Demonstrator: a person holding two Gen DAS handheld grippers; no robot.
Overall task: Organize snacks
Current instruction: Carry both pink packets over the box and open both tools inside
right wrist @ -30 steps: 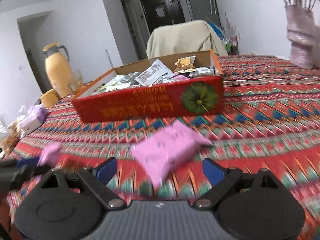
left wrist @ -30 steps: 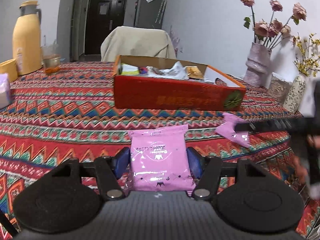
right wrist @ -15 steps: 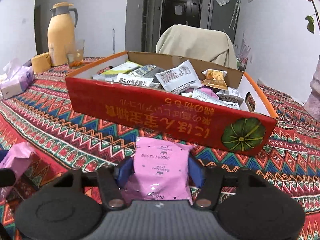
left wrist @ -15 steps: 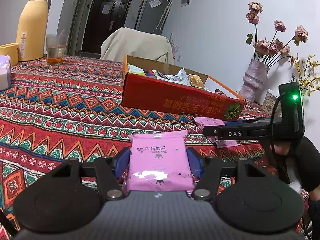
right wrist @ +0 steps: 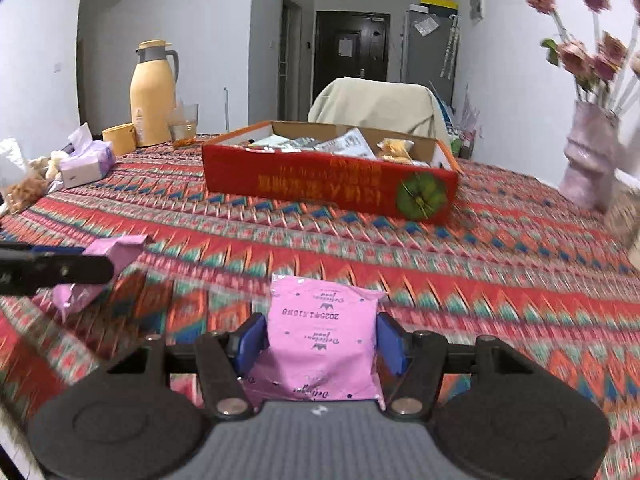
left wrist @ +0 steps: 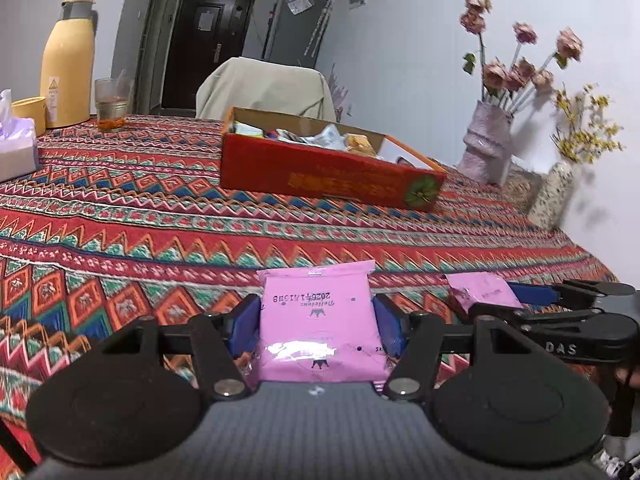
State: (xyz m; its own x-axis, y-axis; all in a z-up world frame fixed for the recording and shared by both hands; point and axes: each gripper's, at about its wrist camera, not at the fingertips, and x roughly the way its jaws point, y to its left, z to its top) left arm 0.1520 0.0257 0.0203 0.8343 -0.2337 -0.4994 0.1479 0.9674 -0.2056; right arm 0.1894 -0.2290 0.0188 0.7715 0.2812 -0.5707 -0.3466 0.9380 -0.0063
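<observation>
My left gripper (left wrist: 318, 326) is shut on a pink snack packet (left wrist: 320, 320), its blue pads pressing both sides. My right gripper (right wrist: 322, 340) is shut on a second pink snack packet (right wrist: 322, 336) in the same way. Each gripper shows in the other's view: the right one at the lower right of the left wrist view with its packet (left wrist: 482, 292), the left one at the left edge of the right wrist view with its packet (right wrist: 104, 268). The red cardboard box (left wrist: 332, 174) (right wrist: 328, 186), open-topped and holding several snack packets, stands farther back on the patterned tablecloth (left wrist: 140, 220).
A yellow thermos (left wrist: 68, 64), a glass (left wrist: 112, 104), a yellow tub (left wrist: 30, 110) and a tissue pack (right wrist: 86, 162) stand at the far left. Two vases with flowers (left wrist: 486, 144) (left wrist: 554, 196) stand at the right edge. A covered chair (right wrist: 376, 106) is behind the table.
The right gripper closed on the pink packet that lay loose on the cloth. Both grippers have pulled back from the red box, which now looks smaller and farther away.
</observation>
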